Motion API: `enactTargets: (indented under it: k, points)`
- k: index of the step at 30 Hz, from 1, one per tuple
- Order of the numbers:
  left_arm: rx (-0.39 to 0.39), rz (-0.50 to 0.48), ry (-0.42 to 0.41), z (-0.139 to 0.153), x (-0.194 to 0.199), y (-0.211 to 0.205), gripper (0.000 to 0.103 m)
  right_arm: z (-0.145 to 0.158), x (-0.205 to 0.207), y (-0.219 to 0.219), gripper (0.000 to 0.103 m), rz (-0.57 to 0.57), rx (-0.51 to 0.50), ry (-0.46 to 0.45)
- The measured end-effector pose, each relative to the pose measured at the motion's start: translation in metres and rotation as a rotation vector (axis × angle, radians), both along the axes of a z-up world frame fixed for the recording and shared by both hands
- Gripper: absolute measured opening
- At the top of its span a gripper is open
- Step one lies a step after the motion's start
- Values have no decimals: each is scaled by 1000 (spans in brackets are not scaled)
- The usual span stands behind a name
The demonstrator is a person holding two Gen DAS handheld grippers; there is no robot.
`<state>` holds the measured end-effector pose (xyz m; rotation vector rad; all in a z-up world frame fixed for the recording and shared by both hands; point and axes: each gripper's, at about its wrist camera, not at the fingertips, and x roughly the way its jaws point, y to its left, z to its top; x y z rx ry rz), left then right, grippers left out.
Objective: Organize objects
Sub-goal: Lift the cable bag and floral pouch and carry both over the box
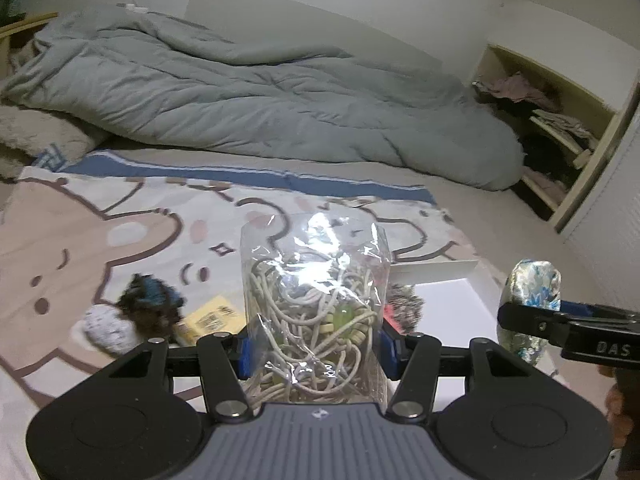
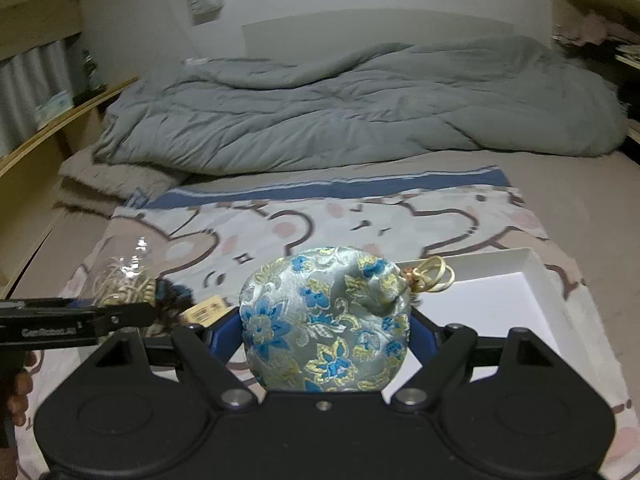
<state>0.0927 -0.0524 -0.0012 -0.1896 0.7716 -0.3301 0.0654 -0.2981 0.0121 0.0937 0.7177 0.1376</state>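
My left gripper [image 1: 314,350] is shut on a clear plastic bag of cords [image 1: 314,312] and holds it above the cartoon blanket [image 1: 80,232]. My right gripper [image 2: 326,344] is shut on a silver brocade pouch with blue and gold flowers [image 2: 326,320], tied with a gold cord. The pouch also shows in the left wrist view [image 1: 530,304] at the right. The cord bag shows in the right wrist view [image 2: 124,276] at the left. A white open box [image 2: 500,308] lies on the blanket just ahead and right of the pouch.
On the blanket lie a yellow packet [image 1: 212,316], a dark furry item with blue [image 1: 148,300], a white speckled ball [image 1: 106,330] and a grey fuzzy item [image 1: 404,304]. A grey duvet [image 1: 260,92] is heaped behind. Open shelves [image 1: 560,128] stand at the right.
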Motion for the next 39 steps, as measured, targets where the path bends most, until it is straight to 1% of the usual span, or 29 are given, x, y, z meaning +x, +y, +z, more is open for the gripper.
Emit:
enactTargets:
  k: [6, 11, 16, 19, 23, 25, 30, 31, 32, 34, 35, 37, 39]
  points:
    - [-18, -69, -21, 6, 18, -37, 56, 3, 6, -41, 83, -84, 19, -4]
    - [4, -160, -50, 10, 38, -77, 57, 5, 14, -80, 83, -147, 25, -6]
    - [17, -302, -54, 8, 60, -127, 56, -1, 25, -115, 83, -197, 16, 13]
    - [45, -404, -52, 2, 71, -158, 57, -7, 33, -136, 83, -231, 18, 22]
    - [65, -535, -39, -16, 85, -195, 57, -17, 44, -159, 83, -265, 27, 44]
    - [89, -605, -31, -29, 92, -213, 57, -24, 51, -170, 83, -281, 33, 57]
    - [165, -760, 3, -69, 103, -251, 56, -45, 68, -189, 83, -310, 52, 89]
    - [187, -789, 4, -76, 105, -257, 56, -50, 72, -191, 83, -314, 53, 96]
    - [225, -813, 2, -84, 106, -263, 57, -55, 76, -193, 83, -318, 53, 104]
    - [329, -836, -10, -100, 110, -276, 57, -63, 83, -197, 83, -322, 53, 117]
    - [355, -852, -12, -107, 113, -280, 57, -66, 86, -198, 83, -322, 51, 123]
    - [369, -882, -10, -118, 121, -285, 57, -74, 94, -200, 83, -322, 47, 137]
    - [367, -888, -20, -124, 135, -285, 57, -80, 101, -201, 83, -323, 51, 146]
